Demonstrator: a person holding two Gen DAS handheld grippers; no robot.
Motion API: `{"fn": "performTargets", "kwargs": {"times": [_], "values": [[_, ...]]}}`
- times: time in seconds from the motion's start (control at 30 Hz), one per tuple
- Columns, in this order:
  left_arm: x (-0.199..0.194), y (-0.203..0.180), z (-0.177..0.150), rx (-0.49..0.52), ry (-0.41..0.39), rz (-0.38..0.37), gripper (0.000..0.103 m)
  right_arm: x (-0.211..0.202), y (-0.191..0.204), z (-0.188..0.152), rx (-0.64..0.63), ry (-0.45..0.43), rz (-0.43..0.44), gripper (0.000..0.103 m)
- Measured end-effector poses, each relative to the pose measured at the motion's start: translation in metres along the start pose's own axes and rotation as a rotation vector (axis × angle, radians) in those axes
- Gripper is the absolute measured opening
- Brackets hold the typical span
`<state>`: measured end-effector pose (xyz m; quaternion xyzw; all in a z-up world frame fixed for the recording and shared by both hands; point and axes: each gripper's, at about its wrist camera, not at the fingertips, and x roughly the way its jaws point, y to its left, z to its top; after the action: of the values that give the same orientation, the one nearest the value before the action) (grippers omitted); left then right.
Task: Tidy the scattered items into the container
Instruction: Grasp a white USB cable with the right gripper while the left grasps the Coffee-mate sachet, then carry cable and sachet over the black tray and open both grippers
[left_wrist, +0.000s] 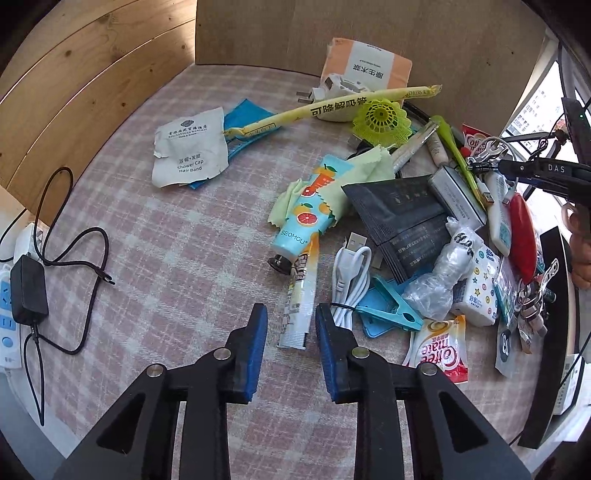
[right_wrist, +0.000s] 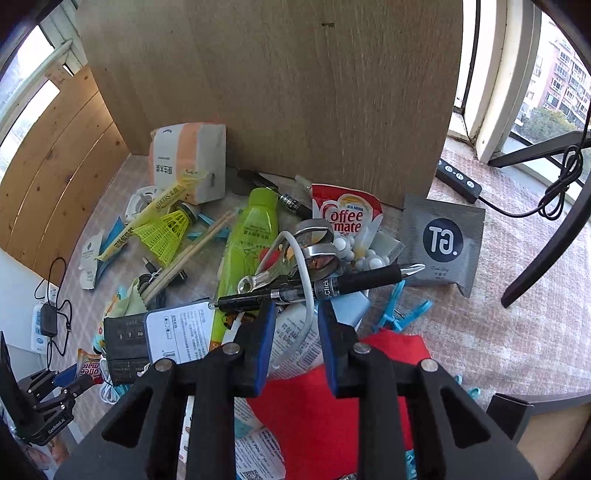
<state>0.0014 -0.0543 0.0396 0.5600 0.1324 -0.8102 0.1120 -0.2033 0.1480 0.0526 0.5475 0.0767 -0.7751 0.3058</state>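
Note:
My left gripper (left_wrist: 291, 314) is open, pointing down at the checked cloth, with a narrow stick sachet (left_wrist: 298, 306) lying between its blue pads, untouched. Beyond it lie a SEOMOU cream tube (left_wrist: 303, 218), a coiled white USB cable (left_wrist: 351, 280) and a Coffee mate sachet (left_wrist: 439, 347). My right gripper (right_wrist: 297, 306) hangs open over the pile. A white cable (right_wrist: 306, 280) and a printed white bottle (right_wrist: 295, 336) sit between its pads. A black pen (right_wrist: 332, 284) lies across just past the tips, and a red cloth (right_wrist: 332, 398) is under the gripper.
A power strip with a black adapter (left_wrist: 27, 291) and its cable lies at the left edge. Wooden boards (right_wrist: 295, 92) wall the back. A grey GT sachet (right_wrist: 443, 240), a black remote (right_wrist: 458, 181) and a dark stand leg (right_wrist: 546, 240) are on the right. A black box edge (left_wrist: 550, 332) shows at the right.

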Motion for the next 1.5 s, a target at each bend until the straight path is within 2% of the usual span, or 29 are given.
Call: {"fn": "performTargets", "kwargs": {"times": [0.07, 0.13, 0.23, 0.37, 0.77, 0.9, 1.17, 1.33, 1.5], "values": [[0.000, 0.001, 0.000, -0.003, 0.002, 0.004, 0.022, 0.003, -0.002, 0.002, 0.007, -0.002, -0.004, 0.018], [0.001, 0.002, 0.001, -0.008, 0.003, 0.006, 0.019, 0.005, -0.005, 0.004, 0.022, 0.002, 0.000, 0.008], [-0.002, 0.007, -0.001, -0.029, -0.009, 0.024, 0.009, 0.006, -0.006, 0.004, 0.029, 0.006, -0.005, 0.007], [-0.004, 0.010, -0.001, -0.045, -0.014, 0.015, 0.008, -0.001, -0.006, 0.001, 0.034, -0.012, -0.002, 0.006], [-0.011, 0.024, -0.006, -0.108, -0.022, -0.042, 0.007, -0.033, 0.009, 0.003, 0.038, -0.072, 0.079, 0.004], [-0.012, 0.027, -0.009, -0.116, -0.027, -0.022, 0.003, -0.046, 0.023, 0.005, 0.013, -0.099, 0.104, 0.004], [-0.008, 0.033, -0.009, -0.134, -0.050, -0.030, 0.001, -0.078, 0.049, 0.009, -0.030, -0.156, 0.154, 0.004], [-0.018, 0.034, -0.009, -0.153, -0.066, -0.040, 0.001, -0.094, 0.051, 0.003, -0.036, -0.180, 0.149, 0.004], [-0.041, 0.029, -0.004, -0.140, -0.092, -0.051, 0.001, -0.116, 0.035, -0.010, -0.010, -0.203, 0.130, 0.004]]}}
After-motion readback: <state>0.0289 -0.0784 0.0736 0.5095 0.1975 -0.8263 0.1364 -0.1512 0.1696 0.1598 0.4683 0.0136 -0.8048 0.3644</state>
